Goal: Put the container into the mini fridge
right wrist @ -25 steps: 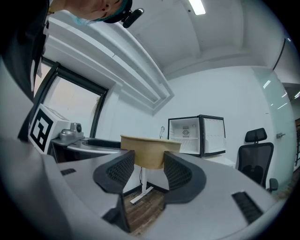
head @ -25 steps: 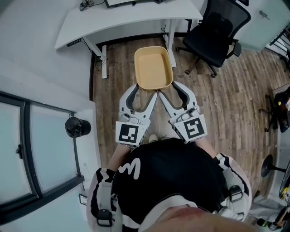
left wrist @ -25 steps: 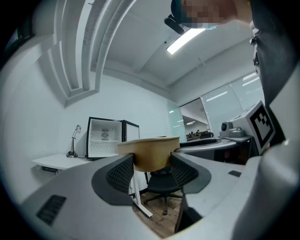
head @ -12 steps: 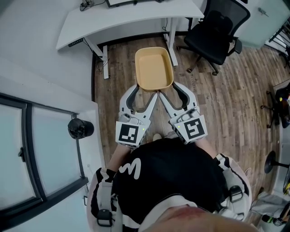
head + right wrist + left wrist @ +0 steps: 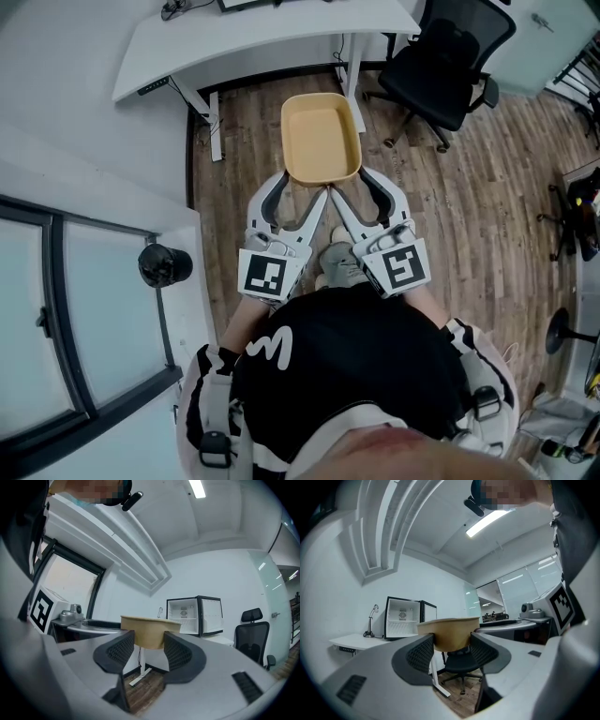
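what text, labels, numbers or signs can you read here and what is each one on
No word or number reads clearly.
black shirt: white wavy mark, like an "M".
cubes on the left gripper and right gripper: square black-and-white markers, no letters.
mini fridge: label on the inner back wall, too small to read.
container: no print shows.

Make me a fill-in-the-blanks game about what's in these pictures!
1. The left gripper and the right gripper both grip the tan container, and inside it is ____.
2. The mini fridge stands on a white desk with its door ____.
3. The office chair is coloured ____.
4. The floor under the container is made of ____.

Missing words: empty; open; black; wood
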{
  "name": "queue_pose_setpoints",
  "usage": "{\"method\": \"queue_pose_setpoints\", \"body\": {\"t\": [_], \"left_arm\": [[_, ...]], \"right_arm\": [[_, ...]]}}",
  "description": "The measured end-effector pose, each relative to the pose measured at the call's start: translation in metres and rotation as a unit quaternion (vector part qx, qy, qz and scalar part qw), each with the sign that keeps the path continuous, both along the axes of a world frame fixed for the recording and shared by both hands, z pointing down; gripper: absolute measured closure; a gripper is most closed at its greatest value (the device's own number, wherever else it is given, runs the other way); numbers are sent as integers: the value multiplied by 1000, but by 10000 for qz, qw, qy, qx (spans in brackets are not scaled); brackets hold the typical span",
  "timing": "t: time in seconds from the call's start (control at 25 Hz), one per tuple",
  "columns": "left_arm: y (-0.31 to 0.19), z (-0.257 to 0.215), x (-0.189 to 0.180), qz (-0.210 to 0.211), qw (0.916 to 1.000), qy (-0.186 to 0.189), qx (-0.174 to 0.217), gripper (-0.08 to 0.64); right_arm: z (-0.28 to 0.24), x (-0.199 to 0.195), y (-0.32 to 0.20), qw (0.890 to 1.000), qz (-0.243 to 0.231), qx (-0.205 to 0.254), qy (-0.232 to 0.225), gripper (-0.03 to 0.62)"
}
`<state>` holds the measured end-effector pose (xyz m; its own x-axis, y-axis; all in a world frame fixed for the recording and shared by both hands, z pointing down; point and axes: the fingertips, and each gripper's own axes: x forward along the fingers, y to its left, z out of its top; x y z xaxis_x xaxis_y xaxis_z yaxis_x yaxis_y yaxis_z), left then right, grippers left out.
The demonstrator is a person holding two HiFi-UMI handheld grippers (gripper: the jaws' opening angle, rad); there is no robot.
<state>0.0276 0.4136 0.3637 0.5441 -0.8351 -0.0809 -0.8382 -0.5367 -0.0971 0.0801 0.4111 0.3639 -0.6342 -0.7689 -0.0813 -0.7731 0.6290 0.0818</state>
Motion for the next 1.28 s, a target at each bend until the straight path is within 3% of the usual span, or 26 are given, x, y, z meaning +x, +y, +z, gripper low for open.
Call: {"method": "queue_pose_setpoints", "body": {"t": [0.4,1.28], "left_arm": [[-25,4,-2,-70,10000,-20,-30,318],[-135,-3,-6,-258,9997,-12,-14,318]], "right_arm": [[4,-2,-26,10000,-85,-32,-22,390],[-2,-6,-138,9996,-274,-92,-10,390]]}}
